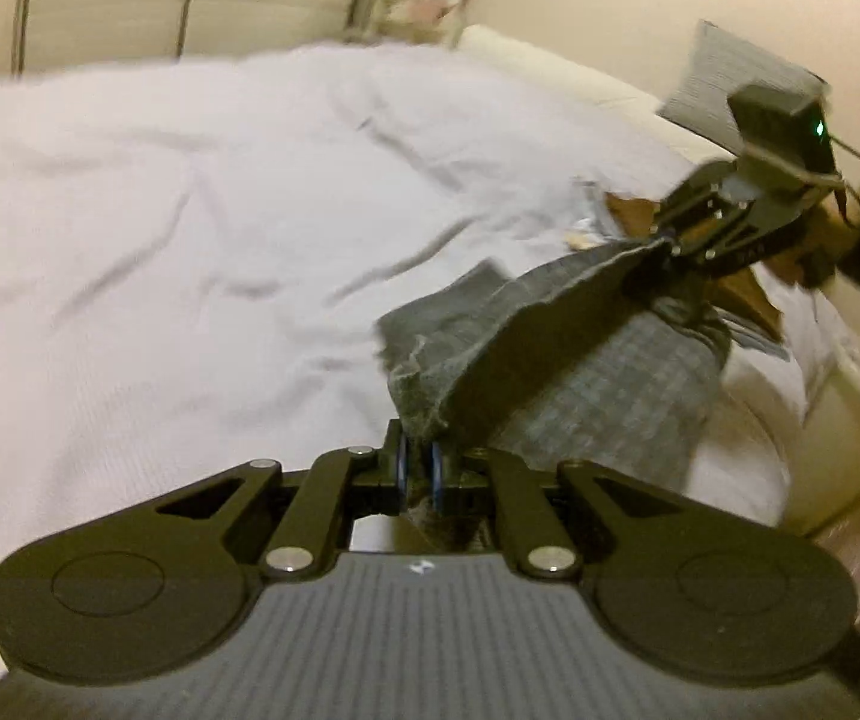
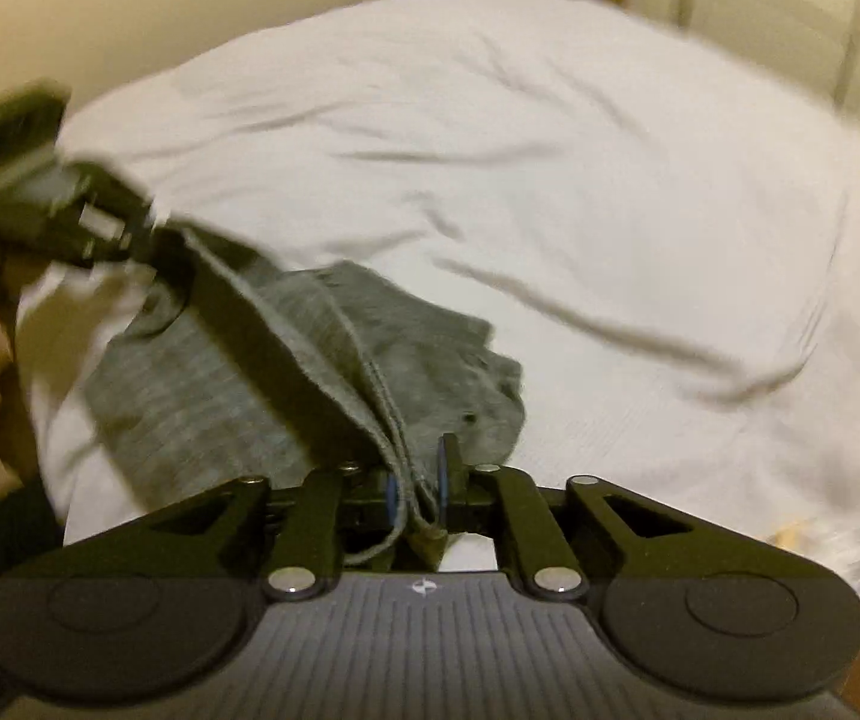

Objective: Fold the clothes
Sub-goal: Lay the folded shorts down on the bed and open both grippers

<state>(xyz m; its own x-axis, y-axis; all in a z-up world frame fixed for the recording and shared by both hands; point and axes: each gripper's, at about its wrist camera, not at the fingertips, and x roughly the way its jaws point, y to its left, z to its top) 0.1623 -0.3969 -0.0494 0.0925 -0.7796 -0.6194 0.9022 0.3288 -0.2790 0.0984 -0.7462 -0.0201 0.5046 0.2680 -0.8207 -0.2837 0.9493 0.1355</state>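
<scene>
Bed sheet point(image 1: 189, 228): white and pretty wrinkled, it filled most of both views. Basically everything sat on top of it.

Left gripper point(image 1: 419, 471): clamped tight on one corner of the grey garment point(image 1: 622, 396). In its own wrist view the two blue-edged pads had pinched the fabric edge right between them, with a bit of cloth poking out behind the jaws. From the right wrist cam the same tool showed up at the far left, blurry, at the other end of the lifted edge.

Grey garment: knit-looking grey cloth, near the edge of the bed. Its upper edge was pulled up off the sheet and stretched between the two tools, while the rest sagged down and rested bunched on the sheet. Underside of the raised flap looked dark, in shadow.

Right gripper point(image 2: 416, 495): also squeezed closed on the garment, hem bunched up between its pads, a loose thread hanging below. In the left wrist view it was up at the right, gripping the far corner.

Hand point(image 1: 832, 228): the person's hand was wrapped around the right tool's handle, dark sleeve behind it. Kinda motion-blurred.

Grey pillow point(image 1: 724, 90): sat further back at the right, behind that tool.

Brown stuff point(image 1: 634, 213): some brownish item lay on the sheet just beside the right tool, couldn't tell what it was.
</scene>
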